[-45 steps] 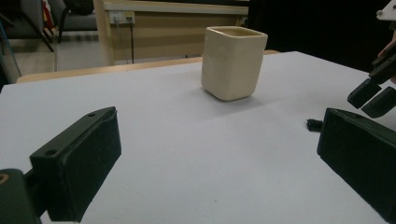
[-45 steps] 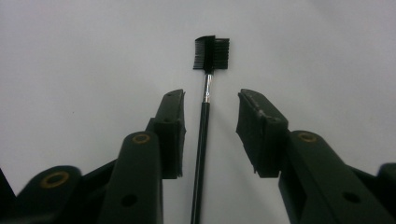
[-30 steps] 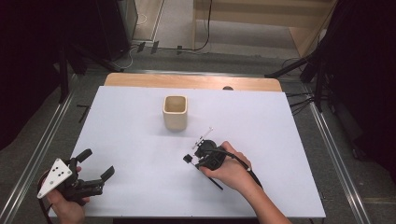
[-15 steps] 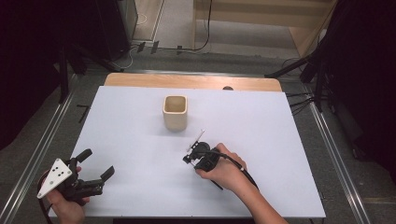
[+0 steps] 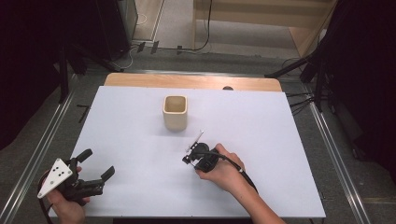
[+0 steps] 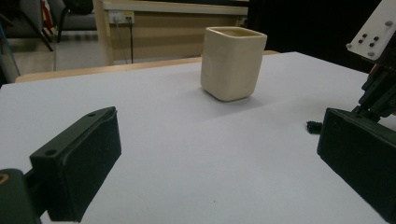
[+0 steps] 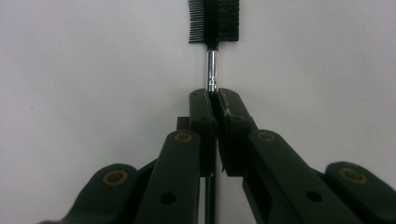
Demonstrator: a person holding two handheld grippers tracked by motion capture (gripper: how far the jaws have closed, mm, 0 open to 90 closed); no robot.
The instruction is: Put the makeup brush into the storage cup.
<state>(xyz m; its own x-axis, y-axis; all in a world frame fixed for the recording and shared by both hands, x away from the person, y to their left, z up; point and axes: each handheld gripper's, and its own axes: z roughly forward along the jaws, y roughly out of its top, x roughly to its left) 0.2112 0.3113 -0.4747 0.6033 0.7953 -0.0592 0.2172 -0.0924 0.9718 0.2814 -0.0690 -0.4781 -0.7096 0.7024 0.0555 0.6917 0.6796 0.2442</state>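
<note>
Small black brush (image 7: 214,21) with comb teeth on one side and a silver ferrule, clamped at the handle, lying low over the white table (image 5: 280,140), near the cream cup (image 5: 175,112).

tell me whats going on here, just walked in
A person at a white table works a gripper in each hand. The right gripper is shut on a small black brush by its metal neck, bristle end sticking out past the jaws, near the table's middle. The left gripper sits open at the near left corner, holding nothing. A cream square cup stands upright beyond the brush, apparently empty.
</note>
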